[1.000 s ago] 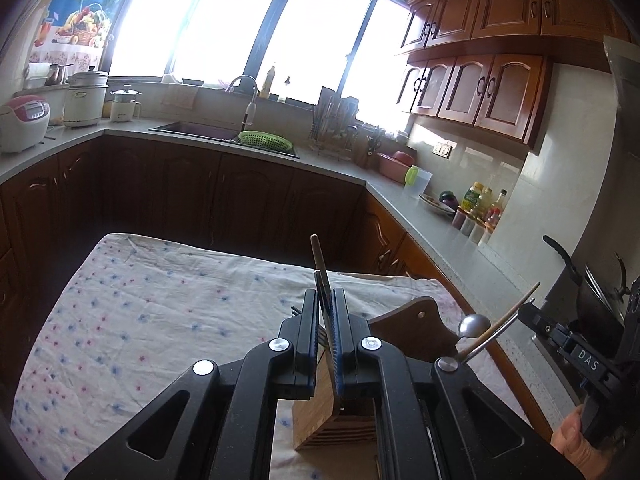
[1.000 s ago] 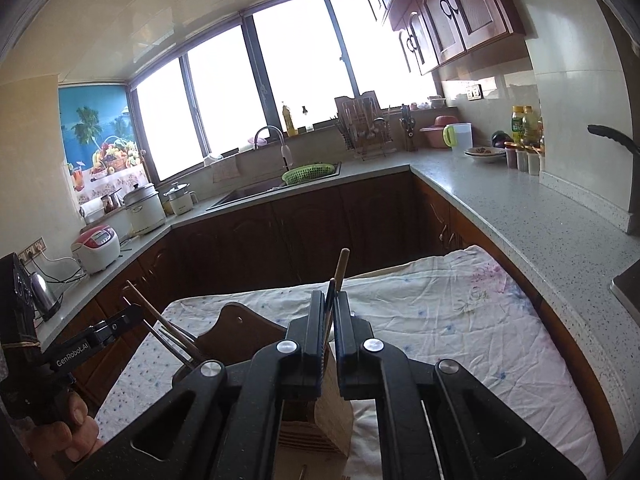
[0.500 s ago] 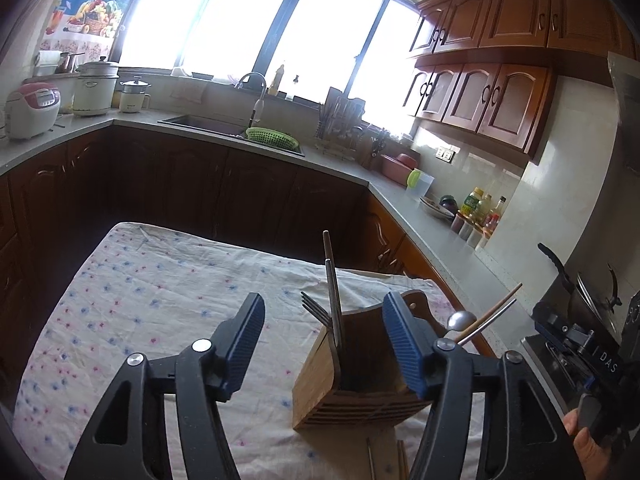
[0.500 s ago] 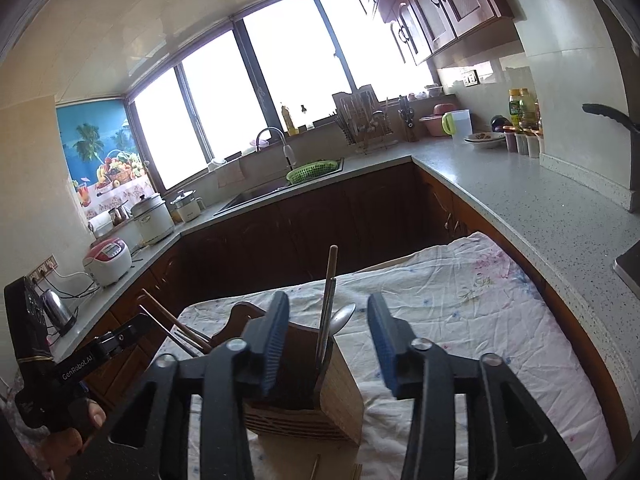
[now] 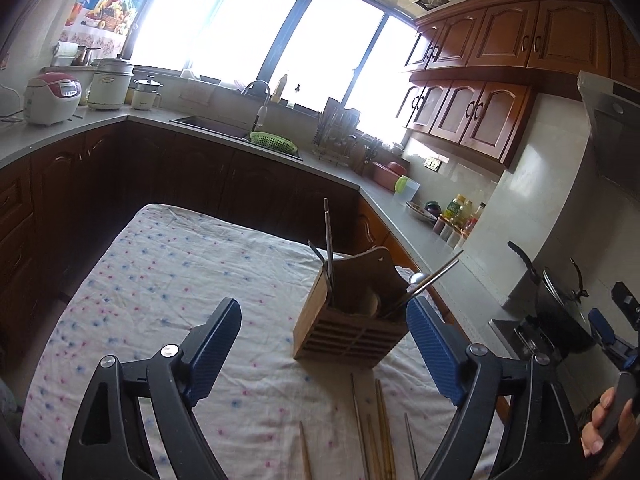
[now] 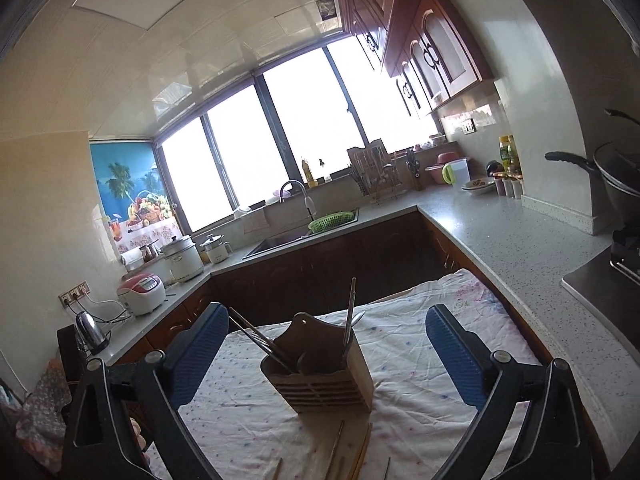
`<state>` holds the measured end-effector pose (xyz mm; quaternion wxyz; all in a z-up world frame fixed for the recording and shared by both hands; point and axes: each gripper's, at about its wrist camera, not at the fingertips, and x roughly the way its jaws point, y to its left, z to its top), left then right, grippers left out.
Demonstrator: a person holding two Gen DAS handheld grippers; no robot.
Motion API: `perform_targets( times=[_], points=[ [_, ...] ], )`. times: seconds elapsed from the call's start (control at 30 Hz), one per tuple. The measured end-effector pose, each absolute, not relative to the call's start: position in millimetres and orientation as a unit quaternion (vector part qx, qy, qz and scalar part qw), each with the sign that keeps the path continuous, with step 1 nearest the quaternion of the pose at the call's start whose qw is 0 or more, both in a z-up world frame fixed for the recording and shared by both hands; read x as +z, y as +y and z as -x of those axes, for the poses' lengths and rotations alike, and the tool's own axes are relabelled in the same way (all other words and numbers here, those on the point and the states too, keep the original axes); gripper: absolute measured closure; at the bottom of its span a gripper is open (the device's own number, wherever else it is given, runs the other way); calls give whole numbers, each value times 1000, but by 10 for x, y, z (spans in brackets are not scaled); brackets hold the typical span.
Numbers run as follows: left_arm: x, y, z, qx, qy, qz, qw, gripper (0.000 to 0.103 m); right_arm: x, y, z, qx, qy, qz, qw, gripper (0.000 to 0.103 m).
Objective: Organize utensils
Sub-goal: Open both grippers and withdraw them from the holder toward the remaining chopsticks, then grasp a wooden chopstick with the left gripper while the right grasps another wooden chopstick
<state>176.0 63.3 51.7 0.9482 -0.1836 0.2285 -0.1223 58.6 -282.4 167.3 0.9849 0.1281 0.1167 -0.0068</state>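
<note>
Standing near the middle of both views, the wooden holder (image 5: 352, 312) rested on the spotted cloth (image 5: 168, 288) with utensils upright or leaning in its slots. A fork (image 5: 329, 240) rose from its left corner in the left view, and metal chopsticks (image 5: 434, 276) leaned out to the right beside a spoon (image 5: 416, 279). The left gripper (image 5: 324, 356) had its jaws wide, having just been opening, with nothing between the blue pads; the holder lay beyond them. The right gripper (image 6: 328, 356) was also spread wide after just opening, empty, with the holder (image 6: 320, 380) framed between its fingers but clear of them. Loose chopsticks (image 5: 380, 424) lay on the cloth at the bottom centre, in front of the holder. At the lower right edge of the left view a hand (image 5: 608, 428) gripped the other tool.
</note>
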Motion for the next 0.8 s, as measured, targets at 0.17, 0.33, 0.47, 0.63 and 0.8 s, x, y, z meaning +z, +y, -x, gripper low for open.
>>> perform_targets(
  times=[0.17, 0.33, 0.47, 0.63, 0.8],
  points=[
    [451, 651, -1411, -123, 249, 179, 944, 17, 1729, -2783, -167, -14, 119, -117, 986, 1],
    [383, 607, -1204, -116, 269, 172, 941, 17, 1601, -2740, 62, -24, 138, -110, 984, 1],
    [302, 566, -1136, -104, 291, 164, 937, 17, 1319, -2696, 86, -27, 160, -118, 980, 0],
    [275, 555, -1127, -93, 308, 158, 933, 17, 892, -2709, -39, -34, 201, -134, 970, 1],
    [267, 523, -1156, -88, 317, 147, 933, 17, 588, -2721, -179, -32, 229, -143, 962, 1]
  ],
)
